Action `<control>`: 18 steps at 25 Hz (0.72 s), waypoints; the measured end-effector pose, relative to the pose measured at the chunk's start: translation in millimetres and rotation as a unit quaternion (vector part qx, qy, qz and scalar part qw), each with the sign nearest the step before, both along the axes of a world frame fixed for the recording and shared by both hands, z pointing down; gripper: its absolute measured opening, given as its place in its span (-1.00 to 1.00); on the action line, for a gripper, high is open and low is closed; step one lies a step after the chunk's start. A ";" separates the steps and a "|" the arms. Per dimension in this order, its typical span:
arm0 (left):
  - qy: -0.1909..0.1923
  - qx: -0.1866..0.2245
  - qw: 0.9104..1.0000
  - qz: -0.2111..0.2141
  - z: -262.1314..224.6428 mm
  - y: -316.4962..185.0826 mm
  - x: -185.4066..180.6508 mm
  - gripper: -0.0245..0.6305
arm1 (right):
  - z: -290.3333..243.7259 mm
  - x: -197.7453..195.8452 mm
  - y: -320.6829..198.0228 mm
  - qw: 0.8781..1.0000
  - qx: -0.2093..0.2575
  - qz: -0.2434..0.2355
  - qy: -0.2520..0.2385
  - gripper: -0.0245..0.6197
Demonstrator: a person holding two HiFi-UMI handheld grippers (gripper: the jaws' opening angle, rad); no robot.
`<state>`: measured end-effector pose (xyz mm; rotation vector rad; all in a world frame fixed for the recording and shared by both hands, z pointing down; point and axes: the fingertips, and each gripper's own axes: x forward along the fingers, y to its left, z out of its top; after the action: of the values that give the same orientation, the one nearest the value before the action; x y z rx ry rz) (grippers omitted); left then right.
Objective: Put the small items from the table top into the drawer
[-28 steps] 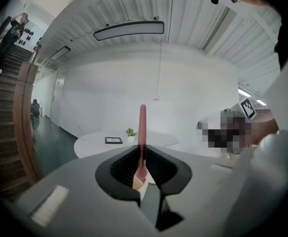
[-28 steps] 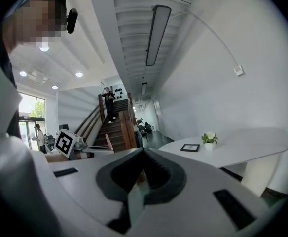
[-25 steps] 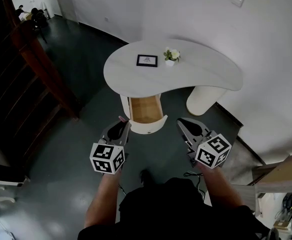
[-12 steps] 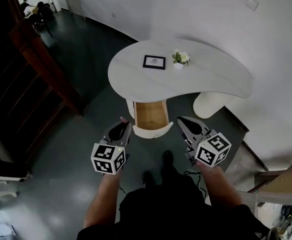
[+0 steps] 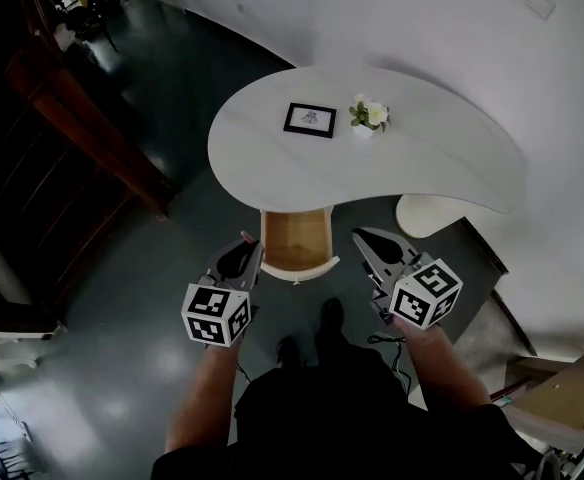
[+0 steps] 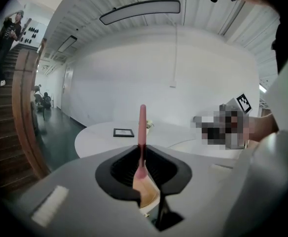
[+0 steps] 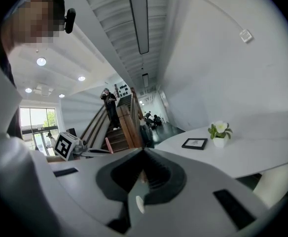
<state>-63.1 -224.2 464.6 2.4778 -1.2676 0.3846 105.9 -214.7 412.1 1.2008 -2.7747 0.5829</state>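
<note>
A white kidney-shaped table point(image 5: 442, 158) carries a small black-framed picture point(image 5: 310, 119) and a little potted white flower point(image 5: 369, 116). Under its front edge a wooden drawer point(image 5: 295, 240) stands pulled open, and its inside looks bare. My left gripper point(image 5: 243, 240) hovers just left of the drawer front, and my right gripper point(image 5: 360, 236) just right of it. Both are shut on nothing. In the left gripper view a pink fingertip point(image 6: 142, 117) points at the picture point(image 6: 124, 132). In the right gripper view the picture point(image 7: 194, 143) and flower point(image 7: 219, 131) sit right of the gripper point(image 7: 144, 154).
A dark wooden staircase point(image 5: 72, 118) runs along the left, and a person point(image 7: 109, 105) stands on it. The table's rounded white leg point(image 5: 434, 213) sits right of the drawer. My feet point(image 5: 330, 320) are on the dark floor below it. White wall curves behind the table.
The table and open drawer have come nearer and now lie straight ahead between the grippers. Both grippers keep their pose, shut and held apart.
</note>
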 end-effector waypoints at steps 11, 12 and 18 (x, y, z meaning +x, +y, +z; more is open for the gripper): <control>-0.011 -0.031 0.999 -0.005 38.3 -17.2 42.2 -0.77 | 22.2 21.2 -35.9 0.999 -0.022 -0.040 0.007 -0.89; -0.010 -0.033 0.999 -0.003 42.3 -16.9 42.5 -0.77 | 23.1 18.7 -35.5 0.999 -0.022 -0.042 0.009 -0.89; -0.022 -0.055 0.998 0.019 70.7 -15.9 36.3 -0.77 | 38.0 -2.1 -30.2 0.998 -0.036 -0.045 0.016 -0.89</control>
<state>-26.8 -240.1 535.3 2.4152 -1.1842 0.5063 103.8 -244.9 450.1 1.0548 -2.7380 0.6436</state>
